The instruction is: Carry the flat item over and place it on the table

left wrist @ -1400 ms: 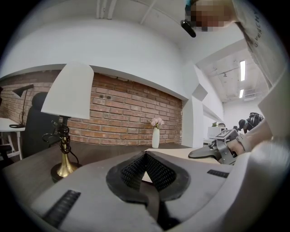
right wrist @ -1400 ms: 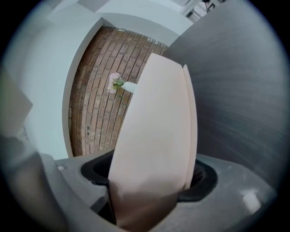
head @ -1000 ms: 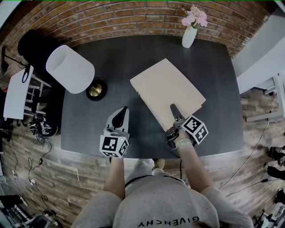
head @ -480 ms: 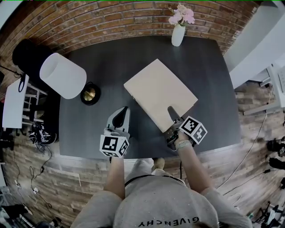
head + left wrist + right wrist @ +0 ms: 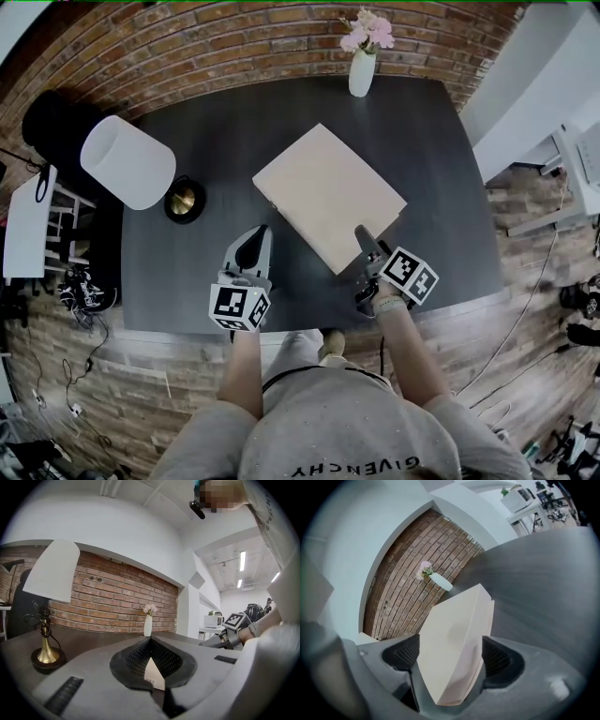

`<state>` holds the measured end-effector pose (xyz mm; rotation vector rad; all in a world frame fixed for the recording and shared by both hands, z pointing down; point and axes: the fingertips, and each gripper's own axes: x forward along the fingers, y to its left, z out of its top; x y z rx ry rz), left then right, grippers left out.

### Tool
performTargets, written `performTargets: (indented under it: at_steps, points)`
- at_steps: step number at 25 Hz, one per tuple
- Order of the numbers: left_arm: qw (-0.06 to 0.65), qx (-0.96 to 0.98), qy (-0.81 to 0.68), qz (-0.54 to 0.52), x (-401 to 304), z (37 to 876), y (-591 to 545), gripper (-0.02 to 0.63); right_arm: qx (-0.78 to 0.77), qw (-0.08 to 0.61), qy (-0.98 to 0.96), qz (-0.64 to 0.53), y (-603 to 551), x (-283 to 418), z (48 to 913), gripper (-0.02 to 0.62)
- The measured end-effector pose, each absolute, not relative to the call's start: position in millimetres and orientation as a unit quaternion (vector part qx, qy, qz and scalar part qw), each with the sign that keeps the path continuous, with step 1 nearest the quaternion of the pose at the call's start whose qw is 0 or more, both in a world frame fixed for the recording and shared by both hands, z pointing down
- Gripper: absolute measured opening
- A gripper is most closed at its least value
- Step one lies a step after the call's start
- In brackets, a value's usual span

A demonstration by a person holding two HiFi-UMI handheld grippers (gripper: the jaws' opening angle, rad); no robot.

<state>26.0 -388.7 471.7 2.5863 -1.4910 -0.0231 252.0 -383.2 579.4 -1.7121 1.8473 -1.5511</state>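
The flat beige item (image 5: 328, 192) lies flat on the dark table (image 5: 234, 122), near its middle. My right gripper (image 5: 361, 234) is at the item's near right edge. In the right gripper view the item (image 5: 454, 630) fills the gap between the two jaws. The jaws are closing, and the pads (image 5: 499, 656) stand beside the item without visibly pressing on it. My left gripper (image 5: 253, 234) hovers over the table's near left, well apart from the item. Its jaws meet tip to tip (image 5: 150, 640), with a small pale triangle showing in the hollow behind them.
A table lamp with a white shade (image 5: 127, 161) and brass base (image 5: 185, 199) stands at the table's left. A white vase of pink flowers (image 5: 362, 70) stands at the far edge by the brick wall. A white chair (image 5: 23, 211) is left of the table.
The head view has shifted, so the table and item sit further left in frame. My right gripper has drawn back slightly toward the item's edge. The left gripper has not moved.
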Motion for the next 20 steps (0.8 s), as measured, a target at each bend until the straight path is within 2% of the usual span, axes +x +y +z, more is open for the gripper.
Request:
performTargets:
  at_steps: [6, 10, 12, 20]
  points:
    - [0.075, 0.863, -0.499, -0.011, 32, 466, -377, -0.002, -0.574, 0.051, 0.666, -0.473, -368, 258, 565, 0.188]
    - [0.073, 0.861, -0.504, -0.012, 31, 465, -365, -0.002, -0.574, 0.016, 0.699, -0.425, -359, 260, 555, 0.091]
    - [0.072, 0.858, -0.508, -0.014, 30, 463, -359, -0.002, -0.574, 0.003, 0.715, -0.400, -355, 261, 547, 0.007]
    - [0.060, 0.851, -0.521, -0.023, 27, 450, -339, -0.003, -0.551, -0.026, 0.783, -0.288, -342, 258, 508, -0.005]
